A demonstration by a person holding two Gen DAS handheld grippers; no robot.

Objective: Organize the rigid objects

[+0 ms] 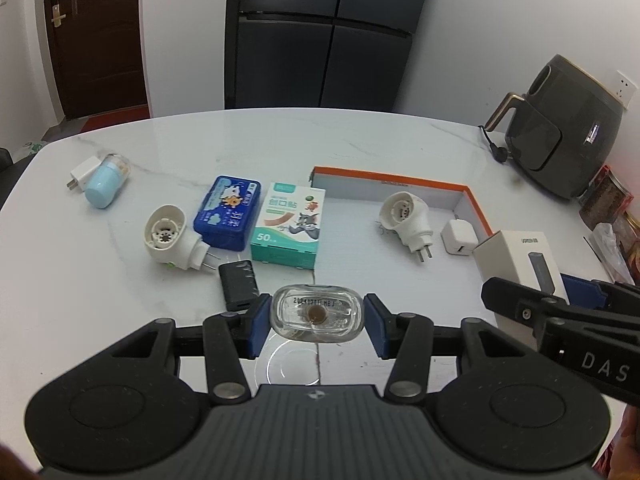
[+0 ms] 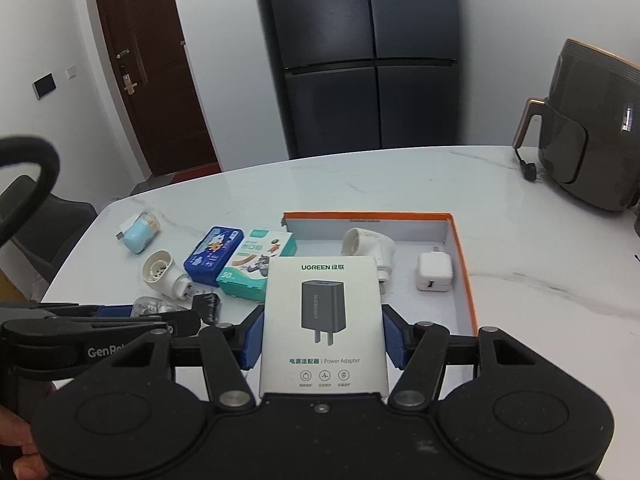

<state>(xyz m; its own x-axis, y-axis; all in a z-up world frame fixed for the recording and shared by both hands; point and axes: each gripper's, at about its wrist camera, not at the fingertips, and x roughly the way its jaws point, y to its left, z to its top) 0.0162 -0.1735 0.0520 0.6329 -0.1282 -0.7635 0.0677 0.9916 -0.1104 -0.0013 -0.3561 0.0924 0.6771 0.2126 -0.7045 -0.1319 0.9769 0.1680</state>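
My left gripper (image 1: 317, 320) is shut on a clear glass bottle (image 1: 317, 314) and holds it above the white table (image 1: 200, 152). My right gripper (image 2: 322, 334) is shut on a white UGREEN adapter box (image 2: 322, 320), just in front of the orange-rimmed tray (image 2: 460, 248). The box also shows in the left wrist view (image 1: 516, 260). In the tray lie a white plug-in heater (image 1: 406, 214) and a small white charger (image 1: 459, 238). Left of the tray lie a bandage box (image 1: 290, 226), a blue tin (image 1: 228, 212), another white heater (image 1: 170, 238), a black adapter (image 1: 238, 286), a light blue jar (image 1: 107, 180) and a white plug (image 1: 82, 174).
A dark air fryer (image 1: 560, 132) with its cord stands at the table's back right. Packaged goods (image 1: 608, 200) sit at the right edge. A dark fridge (image 1: 320, 32) and a brown door (image 1: 96, 36) are behind the table. A chair (image 2: 48, 216) is at the left.
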